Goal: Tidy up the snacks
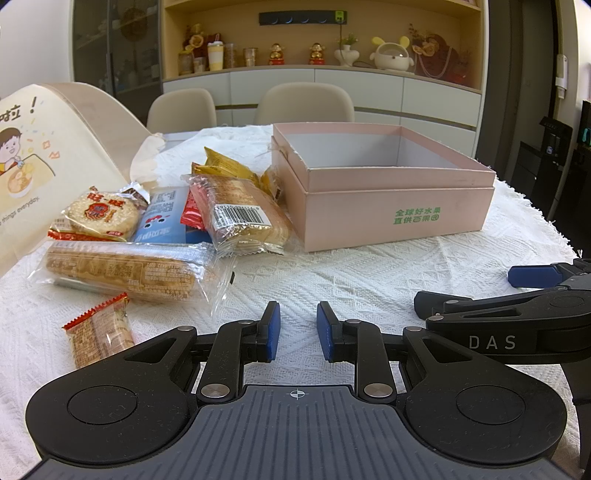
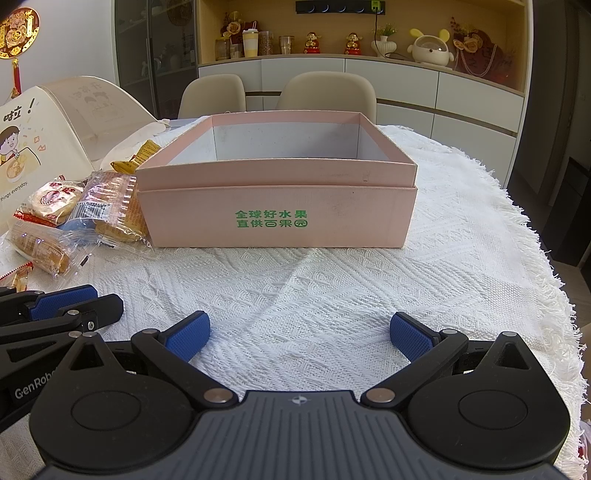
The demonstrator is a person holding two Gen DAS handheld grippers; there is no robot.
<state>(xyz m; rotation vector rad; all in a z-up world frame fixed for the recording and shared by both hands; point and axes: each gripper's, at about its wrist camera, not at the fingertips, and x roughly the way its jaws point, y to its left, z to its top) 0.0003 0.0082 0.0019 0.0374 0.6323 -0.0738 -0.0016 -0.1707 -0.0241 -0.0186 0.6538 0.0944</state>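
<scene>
White tablecloth (image 2: 332,295) lies bare between both claws and pink box (image 2: 280,218).

Beyond the white-clothed worktop (image 2: 369,295) stand two beige chairs (image 2: 328,92), backed by white cabinets (image 2: 391,81) and a warm wooden shelf (image 2: 332,22) crowded with ornaments; a glass-fronted cabinet (image 2: 155,55) stands left.

A pale pink box (image 2: 277,218) printed with green characters sits ahead of black jaws tipped with blue pads (image 2: 188,338). Beneath them lies a white tablecloth (image 2: 332,295) woven in a raised diamond texture. Left of the jaws, clear wrappers show golden biscuits (image 1: 125,273), with red-edged (image 1: 98,332), yellow (image 1: 225,166) and blue packets (image 1: 162,218).
</scene>
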